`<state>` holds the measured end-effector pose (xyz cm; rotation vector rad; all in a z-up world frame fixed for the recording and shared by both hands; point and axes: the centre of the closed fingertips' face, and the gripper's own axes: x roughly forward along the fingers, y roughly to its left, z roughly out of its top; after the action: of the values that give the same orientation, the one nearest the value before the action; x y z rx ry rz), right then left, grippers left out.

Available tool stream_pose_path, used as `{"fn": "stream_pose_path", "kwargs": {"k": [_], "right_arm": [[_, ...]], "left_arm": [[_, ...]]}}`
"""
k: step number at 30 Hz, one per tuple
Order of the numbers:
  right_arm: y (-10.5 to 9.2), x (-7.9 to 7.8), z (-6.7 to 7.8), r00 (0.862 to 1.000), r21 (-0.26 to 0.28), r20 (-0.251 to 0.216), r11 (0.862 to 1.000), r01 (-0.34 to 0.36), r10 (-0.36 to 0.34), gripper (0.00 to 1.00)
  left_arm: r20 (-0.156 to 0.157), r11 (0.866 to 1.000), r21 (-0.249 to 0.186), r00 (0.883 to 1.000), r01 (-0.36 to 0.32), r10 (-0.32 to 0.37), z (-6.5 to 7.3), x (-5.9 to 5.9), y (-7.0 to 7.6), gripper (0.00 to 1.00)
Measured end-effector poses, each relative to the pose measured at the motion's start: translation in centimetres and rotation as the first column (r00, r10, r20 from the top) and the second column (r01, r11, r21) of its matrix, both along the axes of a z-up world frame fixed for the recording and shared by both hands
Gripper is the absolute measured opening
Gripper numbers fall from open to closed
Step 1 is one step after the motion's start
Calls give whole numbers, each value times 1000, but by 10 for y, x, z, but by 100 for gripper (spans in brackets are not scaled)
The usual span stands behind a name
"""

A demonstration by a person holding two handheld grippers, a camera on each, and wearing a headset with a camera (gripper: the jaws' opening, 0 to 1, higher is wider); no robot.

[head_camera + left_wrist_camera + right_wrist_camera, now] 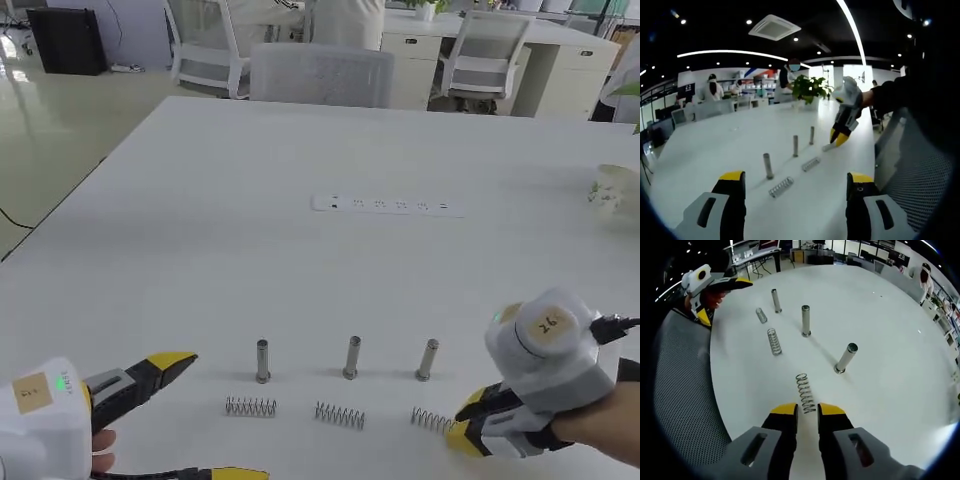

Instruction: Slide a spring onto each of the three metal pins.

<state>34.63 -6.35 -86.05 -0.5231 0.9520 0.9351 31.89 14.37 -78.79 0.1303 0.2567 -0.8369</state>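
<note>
Three metal pins stand upright in a row across the lower middle of the head view: left pin (pixel 262 361), middle pin (pixel 352 357) and right pin (pixel 427 360). Just below each, a spring lies flat on the white table (pixel 300 260): left spring (pixel 250 407), middle spring (pixel 340 415) and right spring (pixel 432 420). At the lower left, the left gripper (pixel 225 415) has its jaws spread wide, holding nothing. At the lower right, the right gripper (pixel 458 425) has its yellow tips at the right spring's end. In the right gripper view the jaws stand narrowly apart with that end between them; whether they pinch it I cannot tell. A power strip (pixel 388 205) lies higher up.
</note>
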Motion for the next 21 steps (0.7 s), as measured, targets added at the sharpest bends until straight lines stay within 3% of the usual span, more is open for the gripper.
{"fn": "stream_pose_path", "kwargs": {"k": [13,21], "right_arm": [[-2,0,-6,999,-43,2,998,-40,40,8],[-2,0,-5,996,-61,35,995,-79,81,8]], "left_arm": [[-5,1000,0,1000,3,-3,-2,-1,-1,78],[-5,1000,1,1000,11,-11,-2,-2,-4,77]]}}
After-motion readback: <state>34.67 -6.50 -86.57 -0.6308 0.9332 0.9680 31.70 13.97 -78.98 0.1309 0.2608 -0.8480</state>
